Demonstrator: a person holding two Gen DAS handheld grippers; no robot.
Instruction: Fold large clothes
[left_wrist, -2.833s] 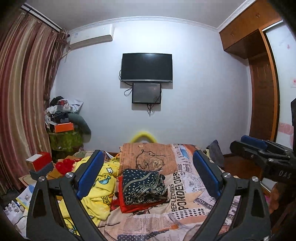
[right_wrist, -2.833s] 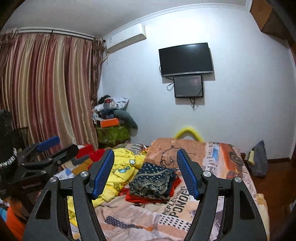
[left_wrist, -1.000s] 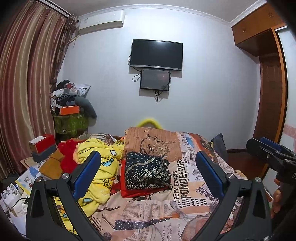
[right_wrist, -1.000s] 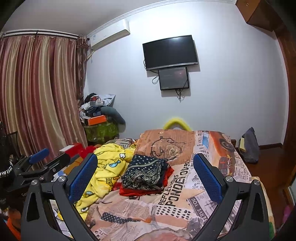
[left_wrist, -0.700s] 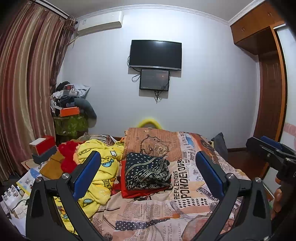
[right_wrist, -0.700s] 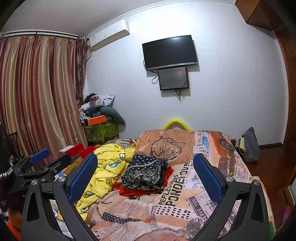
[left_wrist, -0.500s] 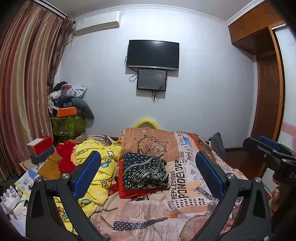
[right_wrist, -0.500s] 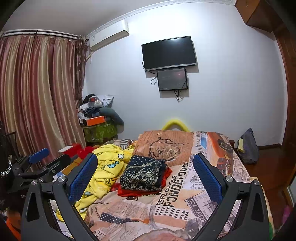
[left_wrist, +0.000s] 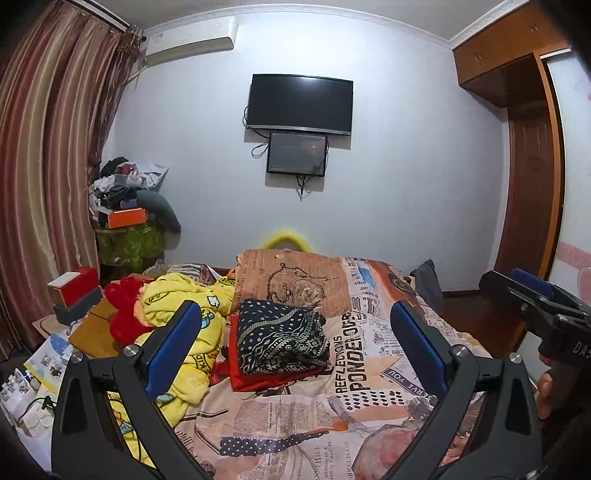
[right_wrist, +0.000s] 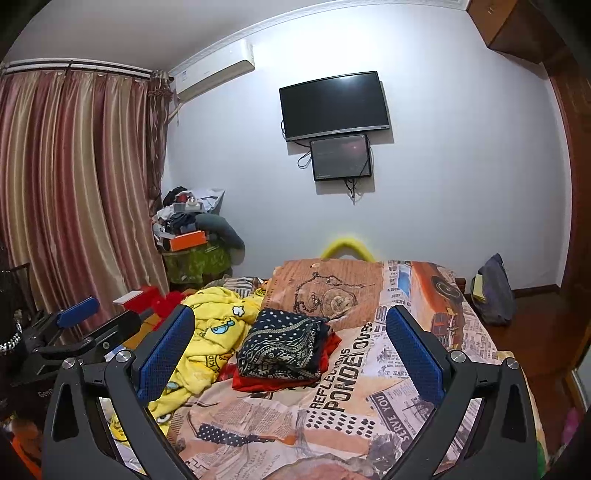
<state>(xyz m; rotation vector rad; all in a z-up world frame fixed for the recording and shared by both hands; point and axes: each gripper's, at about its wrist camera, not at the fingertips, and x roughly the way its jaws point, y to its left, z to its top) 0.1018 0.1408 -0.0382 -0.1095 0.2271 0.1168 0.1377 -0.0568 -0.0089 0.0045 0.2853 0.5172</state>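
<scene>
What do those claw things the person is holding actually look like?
Each gripper, left and right, is a black frame forking into two angled fingers with silver bolts and blue textured pads. White lettering marks the right one's side. No cables visible.

Home bedroom, bed (left_wrist: 369, 406) with newspaper-print cover, wall-mounted TV (left_wrist: 299, 103), striped curtains (right_wrist: 74, 192), air conditioner (right_wrist: 216, 79)

Navy white-patterned folded cloth (left_wrist: 281, 339) on red cloth (left_wrist: 258, 378), yellow cartoon-print blanket (left_wrist: 184, 325), newspaper-print bedsheet (left_wrist: 295, 417), striped maroon curtains (left_wrist: 48, 155)
</scene>
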